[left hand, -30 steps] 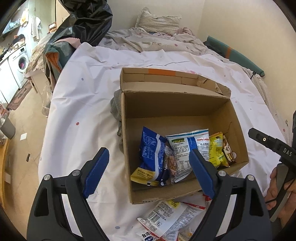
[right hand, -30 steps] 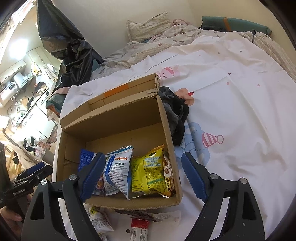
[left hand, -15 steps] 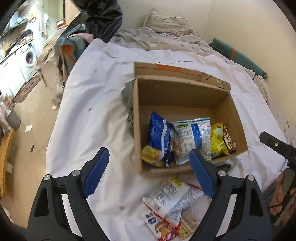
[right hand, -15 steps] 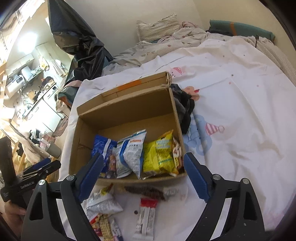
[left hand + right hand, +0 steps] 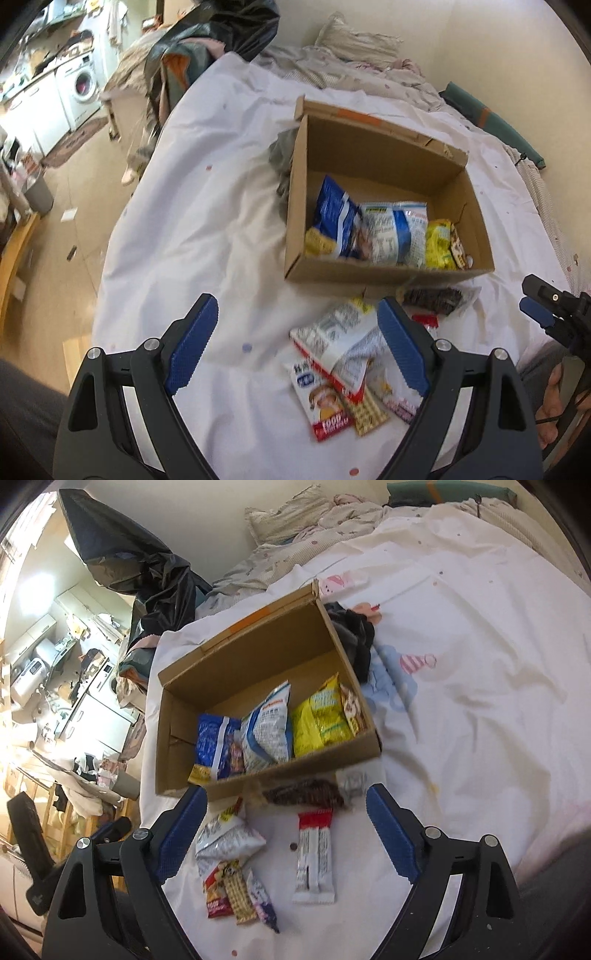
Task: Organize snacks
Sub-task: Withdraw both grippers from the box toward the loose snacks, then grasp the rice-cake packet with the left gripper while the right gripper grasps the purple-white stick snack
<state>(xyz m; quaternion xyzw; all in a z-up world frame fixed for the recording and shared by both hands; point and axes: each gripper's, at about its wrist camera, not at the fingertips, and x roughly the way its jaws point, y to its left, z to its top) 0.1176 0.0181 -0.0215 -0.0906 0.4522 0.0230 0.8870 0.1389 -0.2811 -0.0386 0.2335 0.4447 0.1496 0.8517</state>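
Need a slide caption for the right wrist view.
Open right gripper above loose snack packets beside a part-filled cardboard box.

Daylight floods both views, soft and fairly even. The white bedsheet (image 5: 461,701) reads bright, nearly washed out on its folds. In the right wrist view a strong glare burns out the far left, around the kitchen area (image 5: 33,709). Shadows are faint; the cardboard box (image 5: 373,273) darkens its own interior. Motion blur softens the snack packets (image 5: 343,354). Fisheye bending curves every edge, with black corners.
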